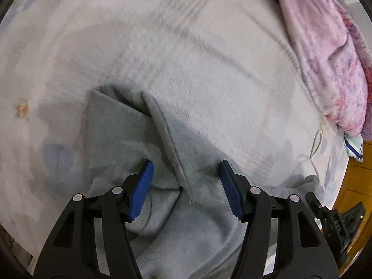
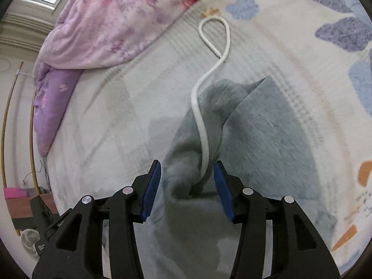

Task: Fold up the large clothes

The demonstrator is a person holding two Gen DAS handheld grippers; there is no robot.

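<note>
Fold step just released, I reckon: left hand-held gripper (image 1: pixel 186 186) and right hand-held gripper (image 2: pixel 187 186) both spread, pinching nothing. Grey fleece garment (image 1: pixel 209 116) lies on the bed (image 1: pixel 46 69), rumpled, white drawcord (image 2: pixel 204 139) trailing. Next I'd regrasp a hem.

The fleece garment (image 1: pixel 204 97) lies spread on the bed sheet (image 1: pixel 46 74). A drawstring cord (image 2: pixel 204 125) lies on the garment. The crumpled quilt (image 1: pixel 325 65) lies right of it.
</note>
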